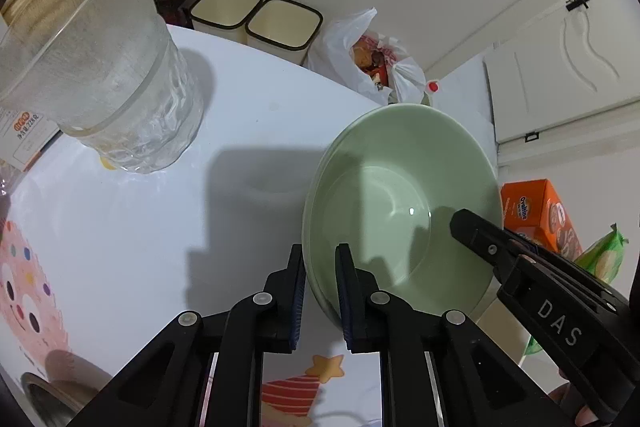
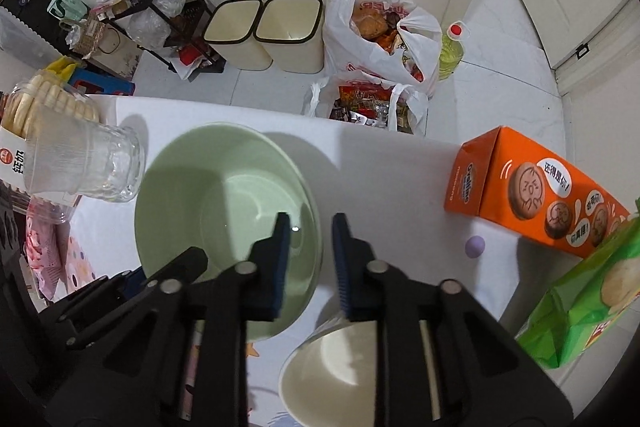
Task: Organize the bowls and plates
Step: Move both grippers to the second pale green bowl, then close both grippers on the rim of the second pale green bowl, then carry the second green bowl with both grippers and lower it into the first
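Two stacked pale green bowls (image 1: 400, 203) are tilted above the white table (image 1: 160, 227). My left gripper (image 1: 320, 291) is shut on their near rim, one finger outside and one inside. The green bowls also show in the right wrist view (image 2: 224, 203). My right gripper (image 2: 310, 259) straddles their right rim with a gap between pads and rim; its tip (image 1: 472, 227) reaches into the bowl in the left wrist view. A cream bowl (image 2: 332, 371) sits on the table under the right gripper.
A clear glass with a plastic cup in it (image 1: 120, 83) stands at the left, also visible in the right wrist view (image 2: 88, 163). An orange biscuit box (image 2: 536, 195) and a green snack bag (image 2: 592, 299) lie at the right. Bins (image 2: 264, 31) and shopping bags (image 2: 380, 39) stand on the floor beyond the table.
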Motion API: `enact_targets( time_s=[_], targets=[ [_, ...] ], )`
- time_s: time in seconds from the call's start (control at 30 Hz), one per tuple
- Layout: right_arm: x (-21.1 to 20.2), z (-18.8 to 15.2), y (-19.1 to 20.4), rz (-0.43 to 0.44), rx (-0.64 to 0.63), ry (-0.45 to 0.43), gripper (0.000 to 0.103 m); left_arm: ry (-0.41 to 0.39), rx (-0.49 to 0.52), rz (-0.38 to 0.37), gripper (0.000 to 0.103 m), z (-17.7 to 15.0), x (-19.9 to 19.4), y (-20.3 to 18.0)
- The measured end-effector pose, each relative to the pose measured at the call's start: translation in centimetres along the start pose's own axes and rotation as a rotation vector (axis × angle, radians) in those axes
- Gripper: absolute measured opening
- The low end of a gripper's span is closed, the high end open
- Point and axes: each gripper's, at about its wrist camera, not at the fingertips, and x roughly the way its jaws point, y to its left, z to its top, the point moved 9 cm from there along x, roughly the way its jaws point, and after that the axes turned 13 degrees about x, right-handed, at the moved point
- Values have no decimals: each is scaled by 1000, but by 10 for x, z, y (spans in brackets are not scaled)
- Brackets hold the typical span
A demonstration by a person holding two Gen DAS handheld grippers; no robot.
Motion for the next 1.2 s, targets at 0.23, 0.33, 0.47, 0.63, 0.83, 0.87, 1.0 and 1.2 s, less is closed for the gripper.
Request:
enact_targets(
  time_s=[0.23,0.33,0.47,0.63,0.83,0.87,1.0,1.2],
  targets=[
    [0,-1,-1,5,4,3,7,-14,-13,-7,12,-4,-4,4],
    [-2,-4,2,5,-2,-14,7,-19,-8,6,11,-6,-8,9],
    [-7,-10,9,26,3,-23,7,-32,0,19,11,-12,-19,13],
    [-26,-26,16,41,8,-48,8,-50,9,13,10,-20,-39,15],
    [-62,-52,23,40,-2,-107,9,-80,66,27,9,-38,-72,7],
    [-66,-57,23,39,2,-110,9,-82,73,27,9,-43,-78,5],
    [-87,-83,18,43,41,-129,9,-99,120,33,9,-65,-100,-3],
    [-107,-132,10,55,81,-124,10,-93,166,40,8,-111,-121,-10]
  ],
)
